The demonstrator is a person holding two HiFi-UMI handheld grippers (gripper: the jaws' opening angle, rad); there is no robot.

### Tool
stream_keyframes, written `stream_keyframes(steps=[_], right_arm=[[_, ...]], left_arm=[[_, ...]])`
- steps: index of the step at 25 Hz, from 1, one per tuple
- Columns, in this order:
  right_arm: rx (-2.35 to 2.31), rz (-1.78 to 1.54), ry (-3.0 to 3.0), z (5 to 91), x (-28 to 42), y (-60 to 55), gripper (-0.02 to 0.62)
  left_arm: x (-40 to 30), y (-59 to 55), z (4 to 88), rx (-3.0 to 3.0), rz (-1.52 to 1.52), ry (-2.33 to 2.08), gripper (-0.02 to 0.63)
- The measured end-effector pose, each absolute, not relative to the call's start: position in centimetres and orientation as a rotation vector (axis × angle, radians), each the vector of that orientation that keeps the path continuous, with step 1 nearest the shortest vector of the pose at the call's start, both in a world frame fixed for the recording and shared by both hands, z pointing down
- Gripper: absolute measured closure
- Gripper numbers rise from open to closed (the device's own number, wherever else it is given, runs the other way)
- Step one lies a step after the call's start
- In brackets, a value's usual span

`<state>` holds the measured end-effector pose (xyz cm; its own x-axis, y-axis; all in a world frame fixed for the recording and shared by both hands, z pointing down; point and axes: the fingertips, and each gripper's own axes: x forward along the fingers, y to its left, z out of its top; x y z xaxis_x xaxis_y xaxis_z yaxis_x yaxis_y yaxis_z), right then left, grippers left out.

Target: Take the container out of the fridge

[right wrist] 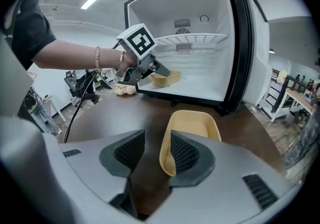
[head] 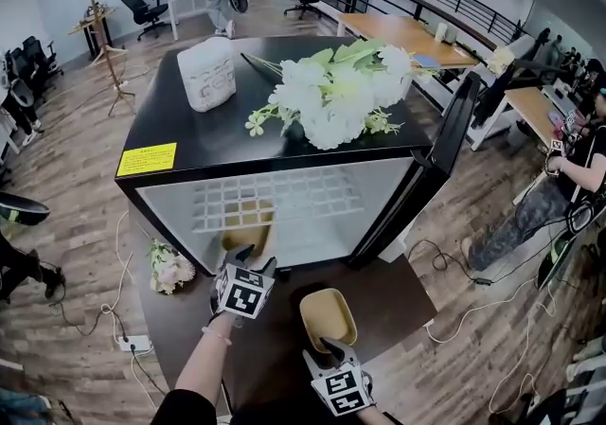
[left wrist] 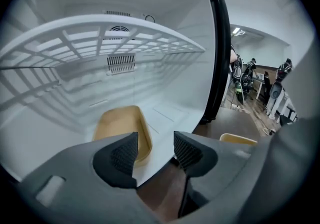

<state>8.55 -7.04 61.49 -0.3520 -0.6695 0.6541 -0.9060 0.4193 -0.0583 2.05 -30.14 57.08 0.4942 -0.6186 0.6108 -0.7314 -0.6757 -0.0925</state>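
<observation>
Head view, centre: fridge with its door swung open to the right, flowers and a white jug on its black top. The tan container lies on the fridge floor, seen only through the wire shelf, its near end covered by the left gripper.

Left gripper view: the fingers stand apart with nothing between them. The left finger hides the near end of the tan container, which lies just beyond them.

Lower centre of the head view: a second tan container sits on the brown table, outside the fridge.

Right gripper view: the right gripper is open. The second container's near left rim shows in the gap, close against the right finger, which covers that corner; contact cannot be made out. The left finger is clear of the rim.
</observation>
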Motion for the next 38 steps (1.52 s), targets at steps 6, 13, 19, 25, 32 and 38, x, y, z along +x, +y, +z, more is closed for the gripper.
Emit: stream_keyframes(steps=[6, 13, 19, 25, 32, 38], right_arm=[[1.292, 0.568, -2.129, 62.0, 8.4, -6.9, 0.437], [1.272, 0.586, -2.131, 62.5, 8.4, -7.2, 0.437], [1.267, 0.614, -2.121, 63.2, 8.7, -7.3, 0.437], [1.239, 0.632, -2.119, 63.9, 8.4, -7.3, 0.437], [1.236, 0.660, -2.116, 64.3, 8.5, -7.4, 0.437], [1.240, 0.669, -2.117, 64.4, 8.8, -7.6, 0.440]], left_arm=[[2.0, -31.6, 58.9, 2.501, 1.114, -1.193, 0.396], [2.0, -32.3, 60.2, 2.453, 1.190, -1.183, 0.453], [1.5, -32.5, 61.2, 2.430, 1.303, -1.191, 0.471], [1.6, -32.9, 61.2, 2.468, 1.372, -1.179, 0.509], [1.7, -33.0, 61.1, 2.490, 1.378, -1.181, 0.563], [1.7, -32.9, 61.0, 2.492, 1.370, -1.160, 0.566]])
